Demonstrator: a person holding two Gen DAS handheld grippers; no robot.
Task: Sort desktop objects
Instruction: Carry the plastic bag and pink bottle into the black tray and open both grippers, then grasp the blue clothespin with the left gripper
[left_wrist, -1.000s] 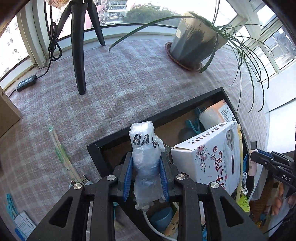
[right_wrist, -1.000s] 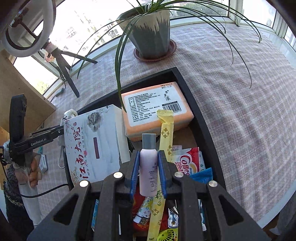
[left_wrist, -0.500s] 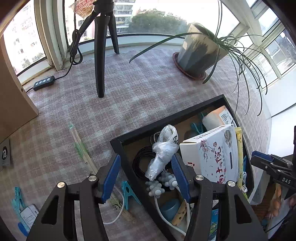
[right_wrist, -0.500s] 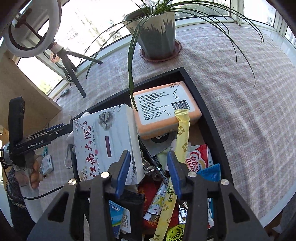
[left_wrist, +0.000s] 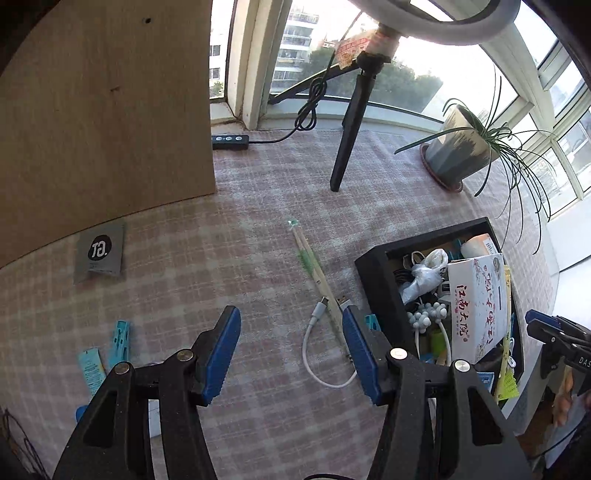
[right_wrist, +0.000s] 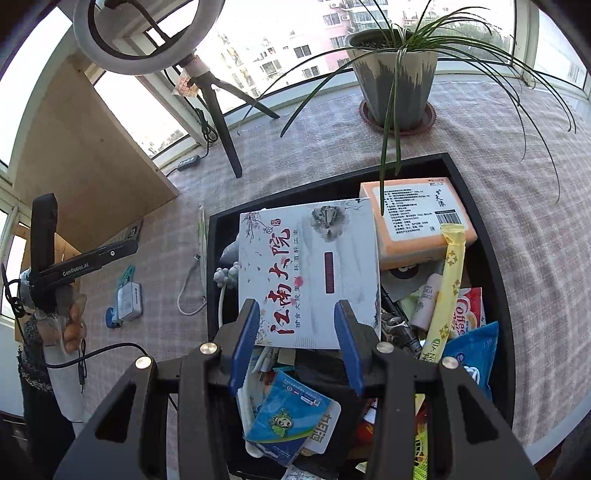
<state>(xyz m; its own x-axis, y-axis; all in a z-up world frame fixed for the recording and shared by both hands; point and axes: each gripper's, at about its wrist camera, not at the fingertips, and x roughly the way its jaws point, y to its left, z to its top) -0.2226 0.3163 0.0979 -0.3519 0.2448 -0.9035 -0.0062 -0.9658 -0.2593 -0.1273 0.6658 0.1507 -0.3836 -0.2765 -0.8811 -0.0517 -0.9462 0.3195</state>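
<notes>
My left gripper (left_wrist: 290, 332) stands open over the checked tablecloth, nothing between its blue pads. Just right of it lie a white USB cable (left_wrist: 321, 354) and a pair of chopsticks (left_wrist: 314, 266). The black tray (left_wrist: 373, 266) sits further right, with the crumpled plastic bag (left_wrist: 421, 273) inside. My right gripper (right_wrist: 295, 314) hangs open above the tray (right_wrist: 476, 221), over the near edge of a white tissue box (right_wrist: 310, 266). The small pink bottle (right_wrist: 424, 302) lies in the tray beside a yellow sachet (right_wrist: 448, 280).
A grey packet (left_wrist: 99, 254), blue clips (left_wrist: 120, 339) and a blue sachet (left_wrist: 90, 369) lie left on the cloth. A wooden board (left_wrist: 103, 110), a ring-light tripod (left_wrist: 351, 125), a cable controller (left_wrist: 229, 142) and a potted plant (left_wrist: 458, 147) stand at the back.
Both grippers opened: the plastic bag and the pink bottle dropped into the tray. The left gripper swung left, away from the tray, over the cloth. The right gripper drew back slightly.
</notes>
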